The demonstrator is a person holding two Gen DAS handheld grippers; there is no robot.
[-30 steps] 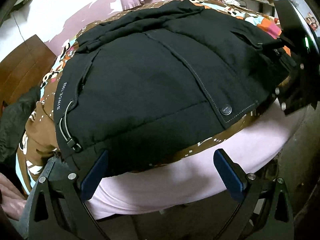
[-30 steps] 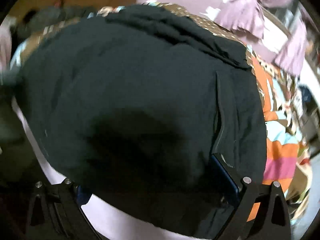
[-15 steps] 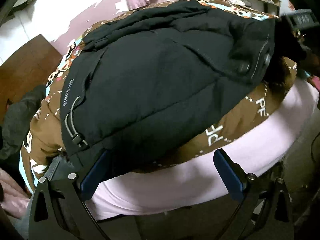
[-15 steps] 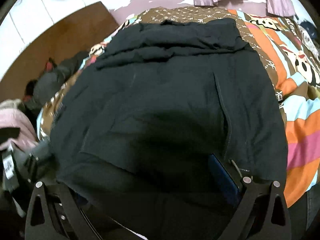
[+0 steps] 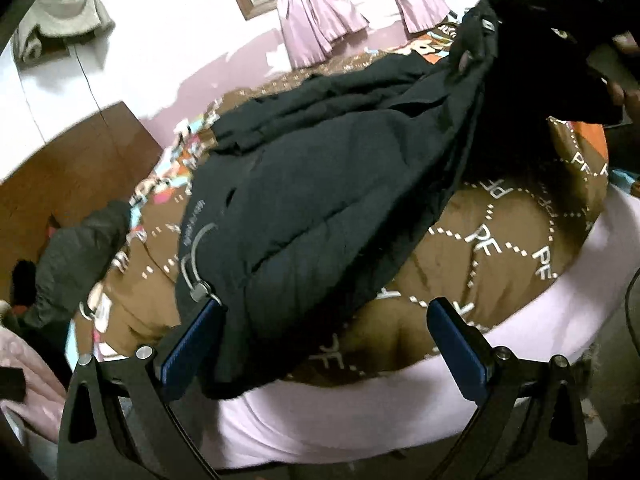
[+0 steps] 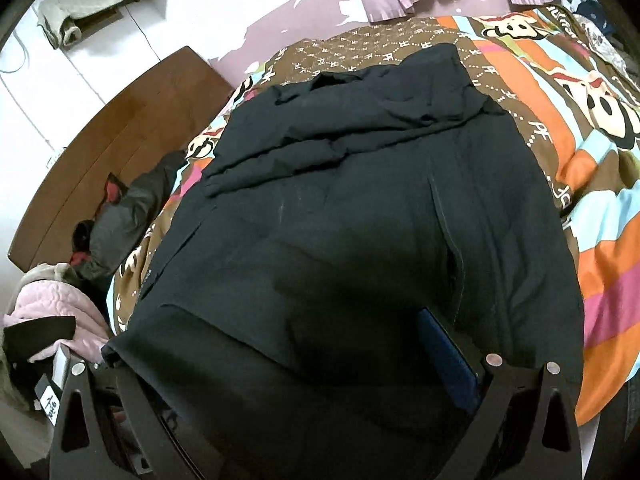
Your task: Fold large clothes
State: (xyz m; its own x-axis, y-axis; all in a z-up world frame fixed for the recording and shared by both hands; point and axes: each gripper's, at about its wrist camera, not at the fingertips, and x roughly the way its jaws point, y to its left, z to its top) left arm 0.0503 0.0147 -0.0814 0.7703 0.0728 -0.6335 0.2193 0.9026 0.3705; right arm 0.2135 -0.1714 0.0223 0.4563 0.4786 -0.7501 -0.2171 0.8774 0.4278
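Folding step in progress: black jacket (image 5: 320,184) lies on the bed over a brown patterned quilt (image 5: 520,240), long axis running away from both cameras toward the window wall, collar end far, hem end near. In the left wrist view the jacket's right hem corner is raised off the quilt and hangs up at the frame's top right, where the right tongs (image 5: 560,8) carry it; the lifted flap slopes down across the jacket body toward the left side. Left tongs (image 5: 324,340) are spread wide, holding nothing; the left finger (image 5: 192,344) sits just beside or touching the near left hem, by the drawcord toggle (image 5: 198,290). The right finger is over bare quilt. In the right wrist view, the right tongs (image 6: 256,384) have black fabric draped between and over the fingers; one blue pad (image 6: 444,360) shows against the cloth, the other is hidden, so a pinch on the hem is judged likely, gap width not readable. Judgement: the left tongs are nearer the unheld hem corner; next move turns on carrying the raised flap across the long axis.
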